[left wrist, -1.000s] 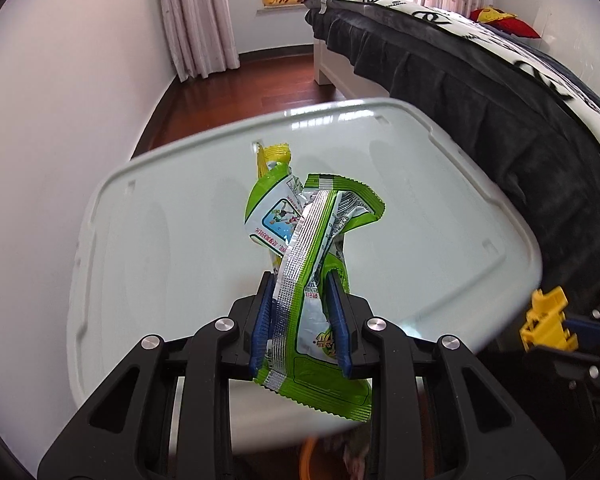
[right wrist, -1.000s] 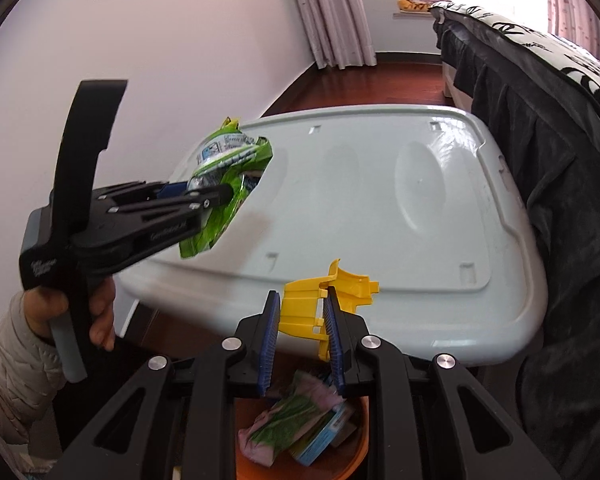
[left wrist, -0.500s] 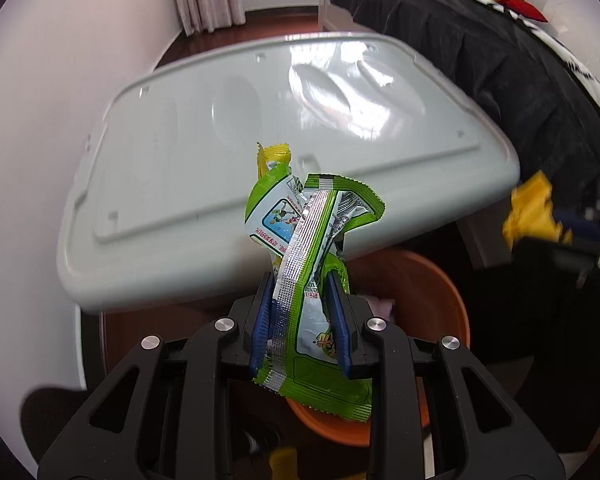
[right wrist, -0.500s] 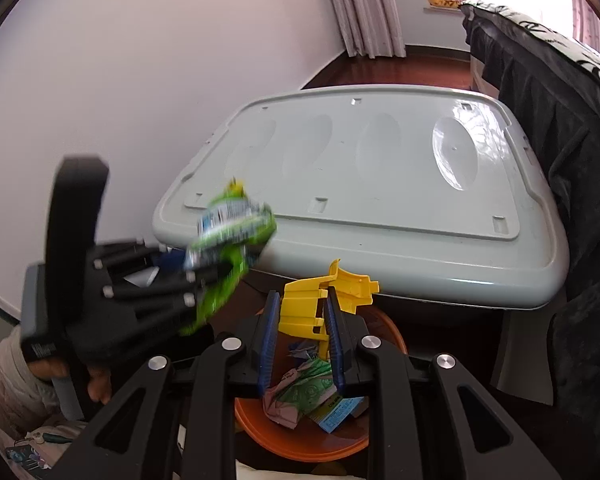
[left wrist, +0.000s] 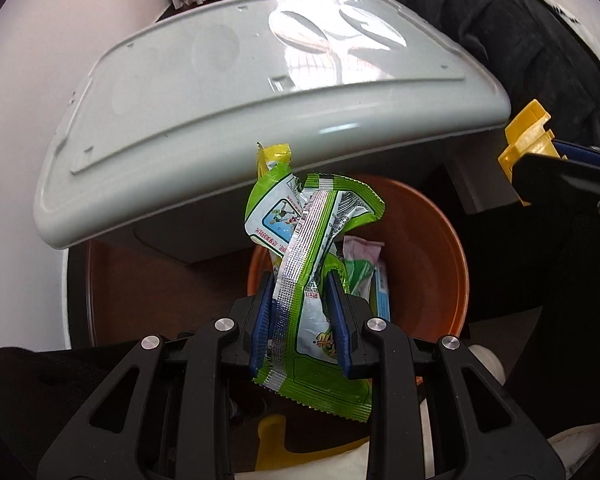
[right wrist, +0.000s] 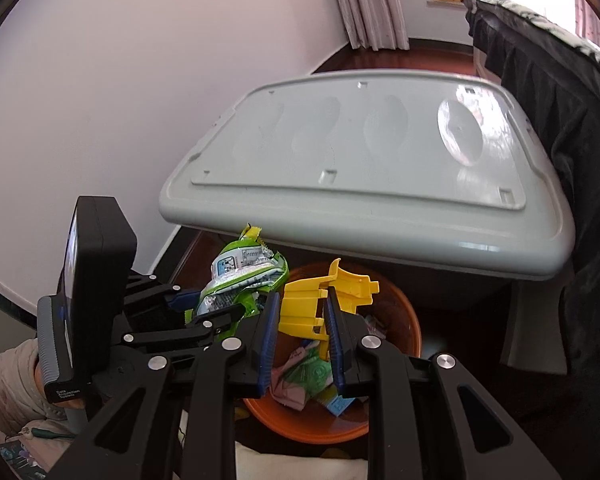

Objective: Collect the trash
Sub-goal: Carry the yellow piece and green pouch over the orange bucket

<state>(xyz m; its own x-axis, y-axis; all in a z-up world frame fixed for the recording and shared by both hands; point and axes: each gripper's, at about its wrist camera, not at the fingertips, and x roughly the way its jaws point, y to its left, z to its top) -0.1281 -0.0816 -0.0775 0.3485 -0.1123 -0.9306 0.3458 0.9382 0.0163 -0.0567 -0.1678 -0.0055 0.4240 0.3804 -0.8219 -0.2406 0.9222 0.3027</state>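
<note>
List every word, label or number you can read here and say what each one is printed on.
"Data Acquisition System", small and only just legible: on the base of the left gripper's black handle.
Green snack wrapper in the left gripper: red print and a yellow character, too small and crumpled to read.
Wrappers in the orange bin: print too blurred.
Yellow plastic piece: no text.

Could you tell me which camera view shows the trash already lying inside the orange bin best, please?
The right wrist view: it looks down into the orange bin, showing its trash between the claw's fingers. In the left wrist view, the held green wrapper covers most of it; only a pink and green packet edge shows.
</note>
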